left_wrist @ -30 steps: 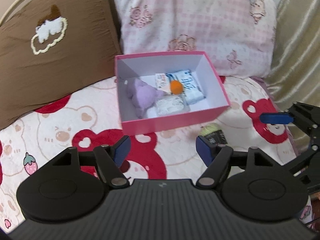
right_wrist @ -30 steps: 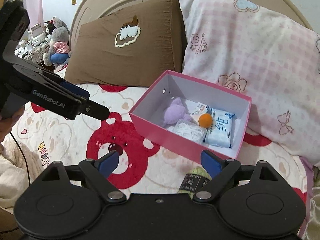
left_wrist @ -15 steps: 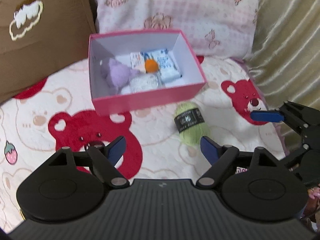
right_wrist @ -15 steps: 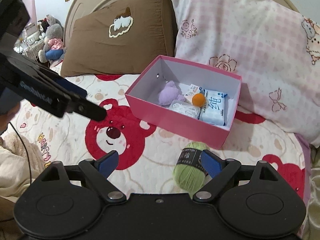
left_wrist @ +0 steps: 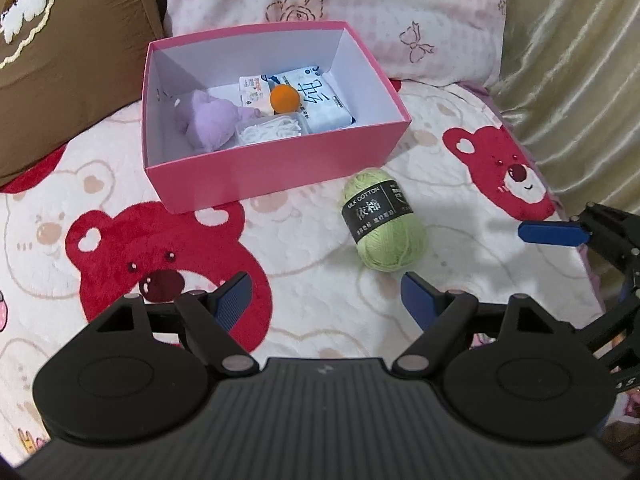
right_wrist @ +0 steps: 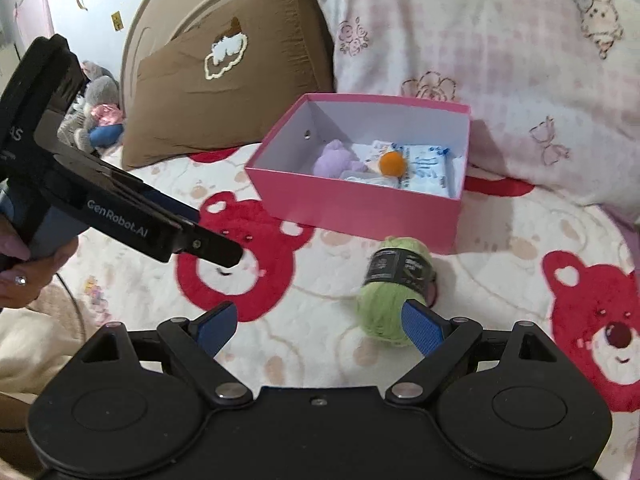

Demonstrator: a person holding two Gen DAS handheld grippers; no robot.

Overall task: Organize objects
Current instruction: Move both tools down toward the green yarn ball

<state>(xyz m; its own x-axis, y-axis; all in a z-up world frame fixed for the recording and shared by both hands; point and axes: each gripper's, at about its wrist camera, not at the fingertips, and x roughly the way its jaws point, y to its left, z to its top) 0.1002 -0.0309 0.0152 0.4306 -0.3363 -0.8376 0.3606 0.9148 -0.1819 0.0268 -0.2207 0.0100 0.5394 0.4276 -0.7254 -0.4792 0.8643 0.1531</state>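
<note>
Four or five items already sit in the pink box: a purple plush, an orange ball, a white-and-blue tissue pack, a small printed packet and a clear tub of white thread. One thing is left outside, as far as both views show: the green yarn ball, lying on the bear-print bedspread just beside the box's near right corner, black label band up. Left tool has its jaws apart with nothing between them; the yarn lies ahead and slightly to the right of the gap, not touched. Right tool also stands with jaws apart and empty; in its view the yarn lies just past its right-hand pad, which overlaps it in the picture, contact not confirmed. My read: task mostly done, last pick pending, then drop into the box, where the free floor is along the left wall and front. Either tool could take it; the right one looks closer. Yarn is soft and round, so it may roll on the plush cover if nudged off-centre.
</note>
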